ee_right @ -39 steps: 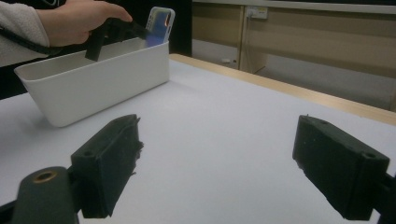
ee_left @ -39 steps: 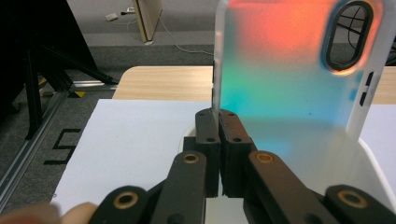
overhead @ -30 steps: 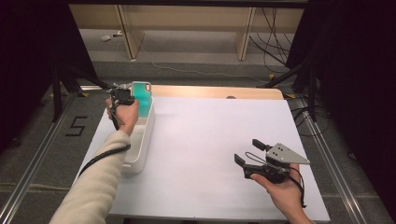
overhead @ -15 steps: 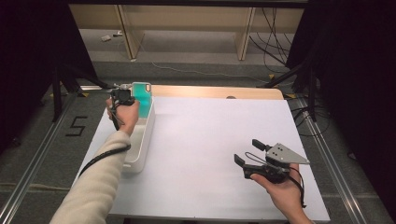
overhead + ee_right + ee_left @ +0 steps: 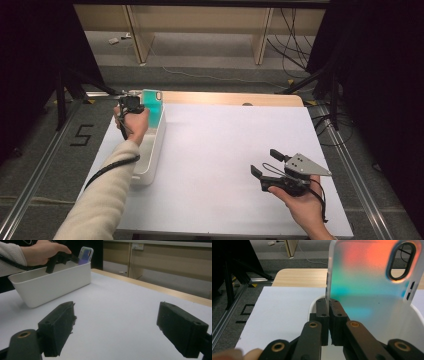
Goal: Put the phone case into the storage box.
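A translucent phone case (image 5: 367, 282) with an orange-to-teal sheen stands upright over the far end of a white bin (image 5: 150, 160). My left gripper (image 5: 328, 302) is shut on the case's lower left edge, with both pads pinching it. From above, the left gripper (image 5: 141, 106) and the phone case (image 5: 152, 102) sit at the table's far left. The right gripper view shows the phone case (image 5: 85, 255) sticking up past the bin (image 5: 55, 287). My right gripper (image 5: 265, 162) hovers low over the front right of the table, its jaws (image 5: 116, 325) wide open with nothing between them.
The white table (image 5: 225, 145) has a wooden strip (image 5: 225, 98) along its far edge. Metal rails (image 5: 35, 175) run on the floor at the left, and black stands and cables (image 5: 320, 80) lie beyond the table's far right corner.
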The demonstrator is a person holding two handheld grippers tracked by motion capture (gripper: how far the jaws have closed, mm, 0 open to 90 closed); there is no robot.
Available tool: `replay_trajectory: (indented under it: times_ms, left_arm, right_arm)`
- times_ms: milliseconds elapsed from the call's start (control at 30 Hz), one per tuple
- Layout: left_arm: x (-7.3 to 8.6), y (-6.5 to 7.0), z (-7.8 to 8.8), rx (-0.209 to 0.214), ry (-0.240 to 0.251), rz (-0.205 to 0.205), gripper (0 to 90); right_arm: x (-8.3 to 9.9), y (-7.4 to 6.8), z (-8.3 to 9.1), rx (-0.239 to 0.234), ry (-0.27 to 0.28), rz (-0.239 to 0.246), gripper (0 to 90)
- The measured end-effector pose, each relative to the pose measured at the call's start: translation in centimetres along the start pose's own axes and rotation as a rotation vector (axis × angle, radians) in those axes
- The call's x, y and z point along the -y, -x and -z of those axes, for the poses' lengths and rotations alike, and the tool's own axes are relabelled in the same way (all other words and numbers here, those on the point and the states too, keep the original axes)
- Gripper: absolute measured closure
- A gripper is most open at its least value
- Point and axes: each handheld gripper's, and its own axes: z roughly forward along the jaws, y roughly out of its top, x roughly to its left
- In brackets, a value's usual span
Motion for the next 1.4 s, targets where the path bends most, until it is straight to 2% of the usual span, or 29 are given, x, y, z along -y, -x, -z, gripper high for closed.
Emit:
replay_trajectory:
  times_ms: [167,367,600,667,767,833,867,900,933,1000,1133,1333,1367,1400]
  left_arm:
    - [0.0,0.0,0.0,0.004,-0.005,0.002,84.9]
    - [-0.1,0.1,0.2,0.023,0.004,0.015,79.0]
    - [-0.6,0.4,1.0,0.038,0.035,0.011,66.4]
    - [-0.7,0.5,1.2,0.048,0.038,0.011,59.6]
    - [-0.9,0.6,1.8,0.055,0.064,0.029,53.3]
    - [-1.0,0.6,2.2,0.07,0.074,0.037,50.7]
    - [-1.0,0.6,2.3,0.075,0.077,0.042,48.9]
    - [-1.1,0.5,2.6,0.097,0.088,0.047,45.6]
    - [-1.1,0.5,2.6,0.097,0.088,0.047,44.9]
    - [-1.3,0.4,3.1,0.15,0.125,0.081,42.0]
    - [-1.5,0.4,3.8,0.165,0.146,0.078,38.3]
    - [-1.8,0.2,4.9,0.203,0.154,0.038,28.2]
    - [-1.8,0.2,5.1,0.214,0.153,0.04,28.2]
    - [-1.7,0.0,5.4,0.244,0.149,0.057,25.5]
  right_arm:
    - [0.0,0.0,0.1,-0.002,-0.004,0.0,15.9]
    - [0.0,0.0,0.1,-0.001,-0.002,0.002,15.9]
    - [0.0,0.0,0.1,0.0,-0.002,0.001,15.9]
    - [0.0,0.0,-0.1,-0.008,0.011,-0.011,15.9]
    - [0.0,0.0,0.1,0.001,-0.005,-0.003,15.9]
    - [0.0,0.0,0.1,0.005,-0.006,-0.003,15.9]
    - [-0.1,0.1,0.3,0.004,-0.025,-0.002,15.9]
    - [0.0,0.0,0.1,-0.002,-0.006,-0.007,15.9]
    - [0.0,0.0,0.1,-0.002,-0.006,-0.007,15.9]
    - [0.0,0.1,0.0,0.003,0.003,-0.012,15.9]
    - [0.0,0.1,0.0,0.004,0.003,-0.008,15.9]
    - [0.0,0.1,0.0,-0.004,0.014,-0.017,15.9]
    - [0.0,0.1,0.0,-0.004,0.014,-0.017,15.9]
    - [0.0,0.1,0.0,-0.004,0.018,-0.017,15.9]
